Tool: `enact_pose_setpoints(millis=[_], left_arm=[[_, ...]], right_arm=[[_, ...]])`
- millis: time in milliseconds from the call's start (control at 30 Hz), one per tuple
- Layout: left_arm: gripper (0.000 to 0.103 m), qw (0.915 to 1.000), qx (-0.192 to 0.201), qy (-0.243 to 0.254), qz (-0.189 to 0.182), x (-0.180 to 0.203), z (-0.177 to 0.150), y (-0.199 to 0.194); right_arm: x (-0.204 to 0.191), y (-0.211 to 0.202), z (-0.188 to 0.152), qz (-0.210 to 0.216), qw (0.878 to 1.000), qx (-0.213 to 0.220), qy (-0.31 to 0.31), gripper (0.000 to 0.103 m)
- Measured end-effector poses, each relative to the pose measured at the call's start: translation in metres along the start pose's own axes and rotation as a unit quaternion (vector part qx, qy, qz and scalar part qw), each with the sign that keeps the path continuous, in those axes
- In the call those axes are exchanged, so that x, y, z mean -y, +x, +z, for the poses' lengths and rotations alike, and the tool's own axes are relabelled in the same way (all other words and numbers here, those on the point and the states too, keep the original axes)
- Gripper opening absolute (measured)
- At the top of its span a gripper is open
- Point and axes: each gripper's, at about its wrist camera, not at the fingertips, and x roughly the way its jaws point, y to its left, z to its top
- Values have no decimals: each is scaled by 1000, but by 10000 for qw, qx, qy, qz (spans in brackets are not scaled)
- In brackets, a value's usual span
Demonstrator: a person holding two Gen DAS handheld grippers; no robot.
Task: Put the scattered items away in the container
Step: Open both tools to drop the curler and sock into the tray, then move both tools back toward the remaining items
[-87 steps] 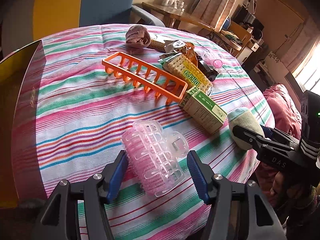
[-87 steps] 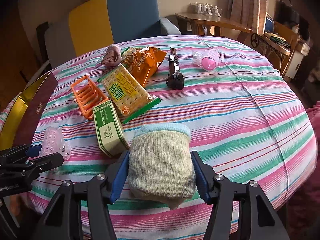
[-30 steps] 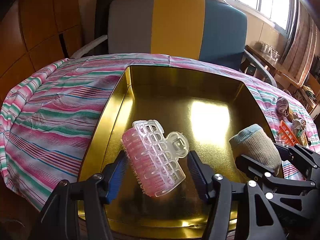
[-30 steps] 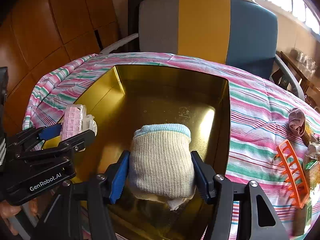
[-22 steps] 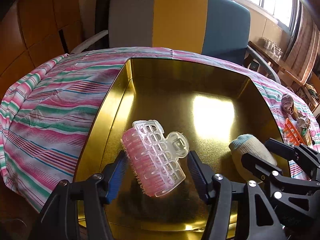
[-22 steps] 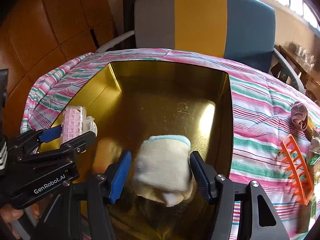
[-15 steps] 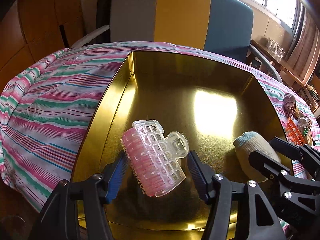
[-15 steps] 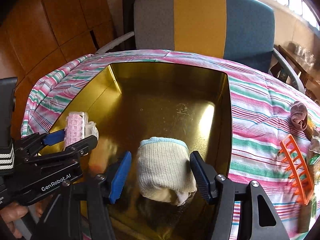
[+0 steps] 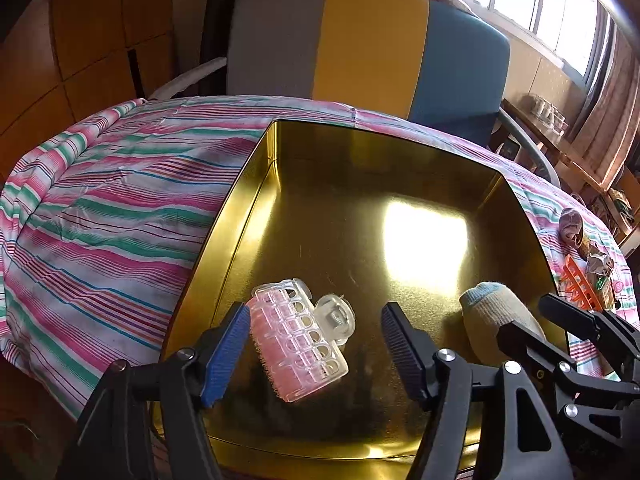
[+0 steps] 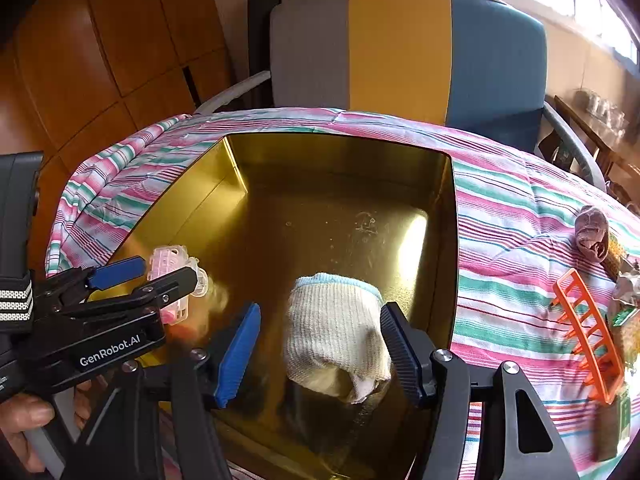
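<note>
Hair clip [image 9: 298, 340] and rolled sock [image 10: 334, 330] are both loose in the gold tin [image 9: 352, 152] now. Half a second ago the left gripper [image 9: 314, 350] was clamped on the clip above the tin floor; now its blue pads stand wide apart, the clip leaning by the left pad with clear space to the right one. The right gripper [image 10: 320, 350] let go a little sooner: the sock was pinched a second ago, then sagged between the opening pads, and now it lies slumped on the tin floor, close against the right pad and well clear of the left one. In the left wrist view the sock [image 9: 496, 312] sits ahead and to the right of our left gripper, partly behind the right gripper's fingers.

We read this as two items delivered at once, so both grippers are free for another trip. More remains out on the striped table [image 10: 520, 208], far to the right of our right gripper: an orange rack [image 10: 588, 332], a crumpled pinkish cloth [image 10: 592, 236], and some packets at the frame edge, too cut off to name. Lifting both grippers straight up should clear the tin walls without dragging either item out.
</note>
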Motion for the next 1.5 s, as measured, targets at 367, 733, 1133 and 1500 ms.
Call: enact_pose_setpoints(millis=[367,733,1133,1500], left_arm=[[69,9999,142,41,42,12,-7,-18],[69,9989,178,428,-120,55,-21,-41],[69,9933,34,1007,-571,118,-39,-46],[69,9794,-191,1613,-1202,177,-63,-53]], right_arm=[[3,-13,-4,14,9999,142,76,68],[30,-46,-17,-213,9980,498,330,80],[123,-78,-59,-703,9869,527,1350,84],[189,-121,-111,-1395,9692,644,1925,87]])
